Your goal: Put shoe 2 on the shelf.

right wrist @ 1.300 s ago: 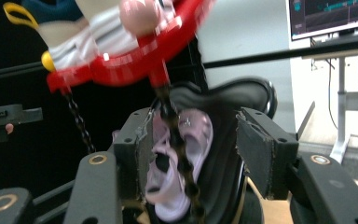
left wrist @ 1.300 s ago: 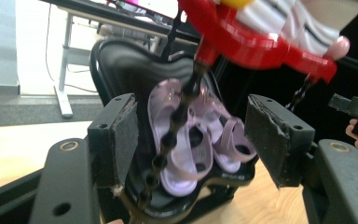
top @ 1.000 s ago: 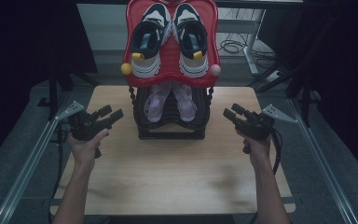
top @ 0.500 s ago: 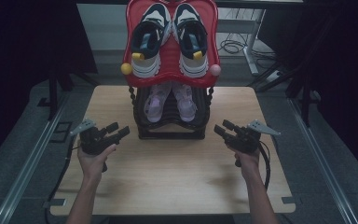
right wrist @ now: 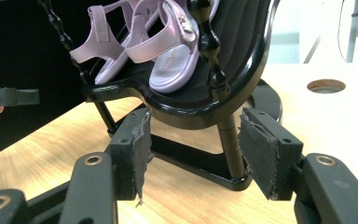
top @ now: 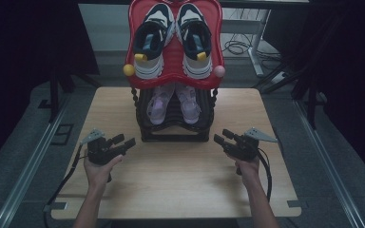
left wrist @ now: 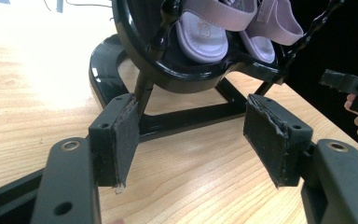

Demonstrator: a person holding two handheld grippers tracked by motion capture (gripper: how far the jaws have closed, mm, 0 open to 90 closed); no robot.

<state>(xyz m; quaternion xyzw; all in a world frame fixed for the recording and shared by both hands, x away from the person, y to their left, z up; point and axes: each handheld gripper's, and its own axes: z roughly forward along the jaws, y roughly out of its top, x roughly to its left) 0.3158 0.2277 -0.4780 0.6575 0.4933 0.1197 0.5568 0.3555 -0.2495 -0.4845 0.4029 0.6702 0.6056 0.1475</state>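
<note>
While both tools sit low over the counter with jaws spread wide and nothing in them, what counts is what's ahead. The left tool and right tool flank the black shoe rack, each angled inward at it, about equally near. Just past them, the pink sandals lie on the lower tier, between the two, long axis running away from the person, heels nearest. Further up and back, the sneakers sit on the red top tray. Looks like either hand could go in, my guess.
</note>
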